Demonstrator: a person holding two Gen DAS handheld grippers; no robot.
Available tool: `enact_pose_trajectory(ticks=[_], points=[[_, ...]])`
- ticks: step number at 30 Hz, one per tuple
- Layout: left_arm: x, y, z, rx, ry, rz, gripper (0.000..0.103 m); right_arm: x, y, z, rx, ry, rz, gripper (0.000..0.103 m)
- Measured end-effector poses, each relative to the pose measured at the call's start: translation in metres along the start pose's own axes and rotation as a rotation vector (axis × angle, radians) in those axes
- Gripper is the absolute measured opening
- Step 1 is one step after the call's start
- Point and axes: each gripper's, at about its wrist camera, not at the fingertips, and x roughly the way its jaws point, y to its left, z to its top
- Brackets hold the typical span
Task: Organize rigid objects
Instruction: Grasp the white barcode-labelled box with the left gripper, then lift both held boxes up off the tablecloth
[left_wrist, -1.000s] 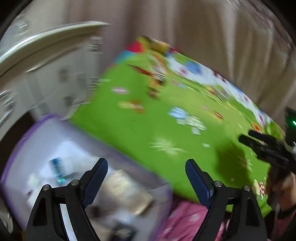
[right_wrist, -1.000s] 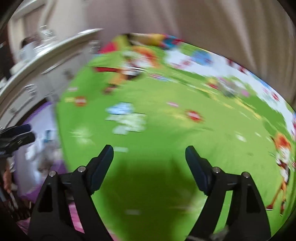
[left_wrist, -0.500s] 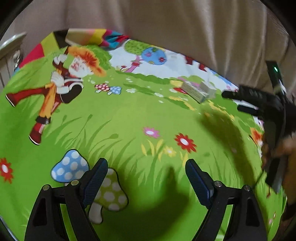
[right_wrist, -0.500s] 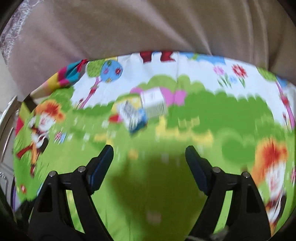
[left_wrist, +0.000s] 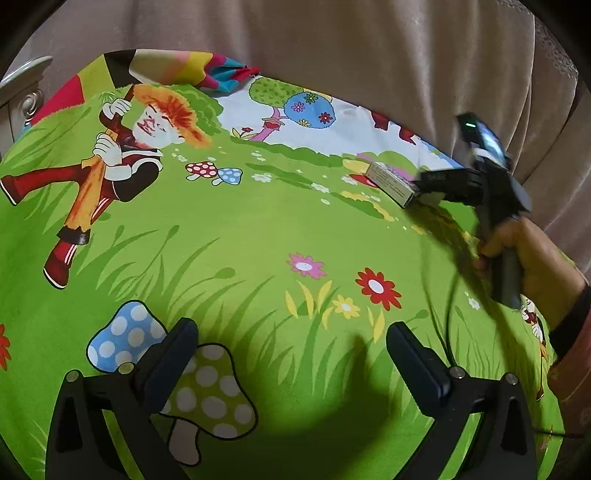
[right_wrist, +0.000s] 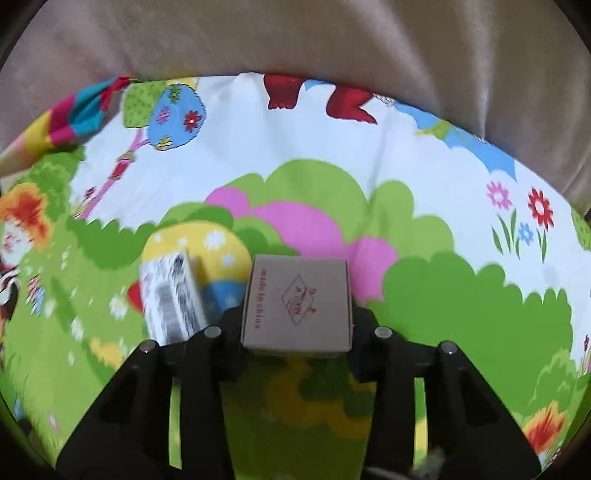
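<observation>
A cartoon-printed green surface (left_wrist: 240, 236) backed by beige curtains (left_wrist: 369, 48); the right hand-held gripper (right_wrist: 297, 314) clamps a brown cardboard box (right_wrist: 297, 302) beside a white barcoded box (right_wrist: 171, 299); the left hand-held gripper (left_wrist: 291, 354) gapes wide, empty.

Cardboard box (right_wrist: 297, 304): clamped between the fingers of the right gripper (right_wrist: 297, 325), over the printed sheet (right_wrist: 461, 295). Second box (right_wrist: 171, 299): laid on the sheet just left of it. Curtain (right_wrist: 295, 37): hung behind the sheet. Left gripper (left_wrist: 291, 354): held near, jaws spread, over the sheet's front.
</observation>
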Motion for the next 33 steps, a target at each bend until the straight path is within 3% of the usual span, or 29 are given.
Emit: enact_pose_trajectory(ticks=[4,7,12,15,17,20,22,23,24,25,27,28,33], points=[[0.004,-0.003,0.007,-0.024,0.054,0.018,0.103,-0.037,-0.020,-0.044,-0.047,0.009,0.043,0.045],[0.021,-0.013,0.036,-0.147,0.109,-0.062,0.103,-0.072,-0.040,-0.095,-0.083,0.011,0.048,0.045],[0.078,-0.073,0.095,-0.183,0.113,-0.057,0.103,-0.118,-0.053,-0.158,-0.101,-0.012,0.058,0.045],[0.115,-0.116,0.126,-0.168,0.078,0.016,0.103,-0.131,-0.054,-0.175,-0.110,-0.039,0.041,0.045],[0.134,-0.137,0.142,-0.148,0.040,0.115,0.103,-0.133,-0.055,-0.178,-0.096,-0.054,0.038,0.045],[0.171,-0.157,0.156,-0.087,0.099,0.256,0.102,-0.132,-0.053,-0.177,-0.085,-0.058,0.035,0.046],[0.182,-0.158,0.154,-0.035,0.110,0.286,0.089,-0.130,-0.050,-0.174,-0.085,-0.058,0.034,0.046],[0.175,-0.159,0.150,0.008,0.072,0.253,0.057,-0.130,-0.050,-0.174,-0.084,-0.057,0.035,0.046],[0.164,-0.158,0.142,0.065,0.053,0.220,0.039,-0.129,-0.049,-0.173,-0.084,-0.057,0.035,0.046],[0.155,-0.155,0.134,0.108,0.064,0.182,0.034,-0.128,-0.049,-0.172,-0.086,-0.057,0.034,0.046],[0.132,-0.142,0.114,0.130,0.079,0.057,0.034,-0.128,-0.050,-0.173,-0.083,-0.058,0.036,0.046],[0.119,-0.135,0.103,0.142,0.083,0.030,0.034,-0.128,-0.049,-0.173,-0.083,-0.057,0.036,0.046],[0.054,-0.093,0.039,0.224,0.055,-0.015,0.034,-0.129,-0.052,-0.174,-0.072,-0.059,0.049,0.046]])
